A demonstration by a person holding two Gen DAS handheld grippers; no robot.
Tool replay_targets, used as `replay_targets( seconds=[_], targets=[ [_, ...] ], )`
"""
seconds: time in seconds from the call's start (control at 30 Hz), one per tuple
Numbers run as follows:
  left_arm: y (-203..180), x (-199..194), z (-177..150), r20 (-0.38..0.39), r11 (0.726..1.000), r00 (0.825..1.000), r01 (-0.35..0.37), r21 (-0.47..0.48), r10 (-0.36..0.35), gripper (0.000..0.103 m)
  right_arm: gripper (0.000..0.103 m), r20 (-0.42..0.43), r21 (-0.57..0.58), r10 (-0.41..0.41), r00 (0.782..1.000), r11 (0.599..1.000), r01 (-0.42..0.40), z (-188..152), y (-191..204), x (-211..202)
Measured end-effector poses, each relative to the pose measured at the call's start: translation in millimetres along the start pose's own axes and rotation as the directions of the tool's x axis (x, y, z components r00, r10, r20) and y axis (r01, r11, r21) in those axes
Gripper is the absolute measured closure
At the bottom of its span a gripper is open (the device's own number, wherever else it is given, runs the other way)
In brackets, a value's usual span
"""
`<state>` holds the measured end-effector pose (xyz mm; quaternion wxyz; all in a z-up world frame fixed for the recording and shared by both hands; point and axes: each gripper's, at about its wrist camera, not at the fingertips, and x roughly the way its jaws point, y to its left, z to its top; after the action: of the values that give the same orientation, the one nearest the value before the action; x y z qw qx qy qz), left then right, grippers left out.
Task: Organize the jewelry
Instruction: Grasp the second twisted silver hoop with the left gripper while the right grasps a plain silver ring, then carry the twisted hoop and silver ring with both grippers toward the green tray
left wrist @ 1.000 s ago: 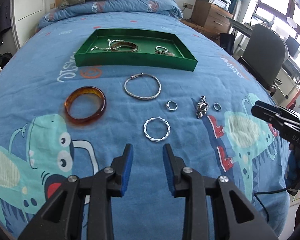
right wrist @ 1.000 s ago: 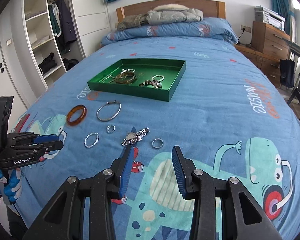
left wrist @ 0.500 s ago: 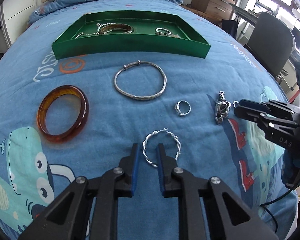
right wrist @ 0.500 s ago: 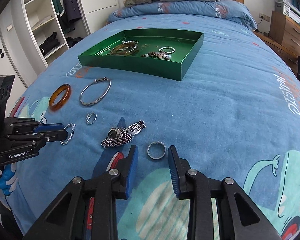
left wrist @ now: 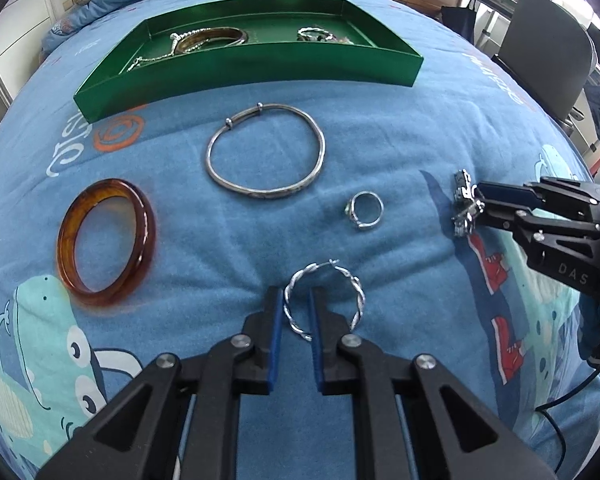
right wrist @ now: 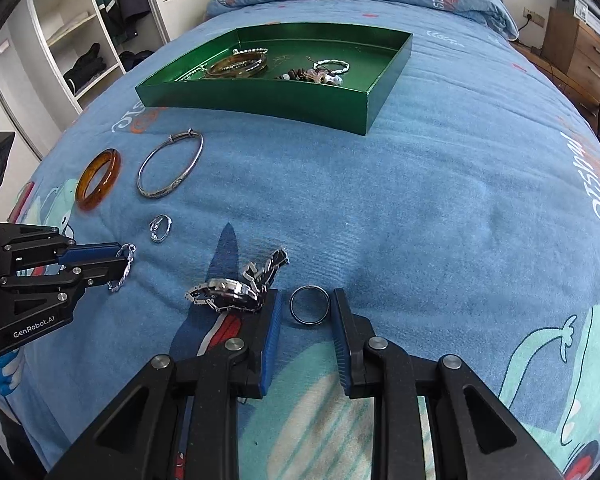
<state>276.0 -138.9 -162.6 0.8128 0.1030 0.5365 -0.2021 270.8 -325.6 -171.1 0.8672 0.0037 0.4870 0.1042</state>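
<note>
Left gripper (left wrist: 294,314) has its jaws narrowed around one side of the twisted silver hoop (left wrist: 324,300) on the bed (right wrist: 440,200), though I can't tell if they're actually pinching it, while my right gripper (right wrist: 305,322) sits open with the plain ring (right wrist: 310,305) between its fingers and the watch (right wrist: 236,288) just beside it. Progress-wise, the green tray (right wrist: 260,98) already holds a bangle, a chain and some smaller bits. Left on the bedspread: amber bangle (left wrist: 106,240), silver bangle (left wrist: 266,152), small ring (left wrist: 365,210), so I'd call it maybe halfway.
</note>
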Motion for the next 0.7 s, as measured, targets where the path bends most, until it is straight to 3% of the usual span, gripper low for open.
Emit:
replay_targets(
  seconds=[0.23,0.7],
  targets=[
    [-11,-8,-6,0.041,0.998,0.997,-0.06,0.006,0.059,0.099,0.082,0.033,0.014,-0.036,0.999,0.999,0.035,-5,3,-7],
    [-15,-59,-44,0.108,0.998,0.992,-0.06,-0.029,0.063,0.099,0.083,0.083,0.097,-0.085,0.993,0.992,0.077,-62,-5,-69]
  ],
)
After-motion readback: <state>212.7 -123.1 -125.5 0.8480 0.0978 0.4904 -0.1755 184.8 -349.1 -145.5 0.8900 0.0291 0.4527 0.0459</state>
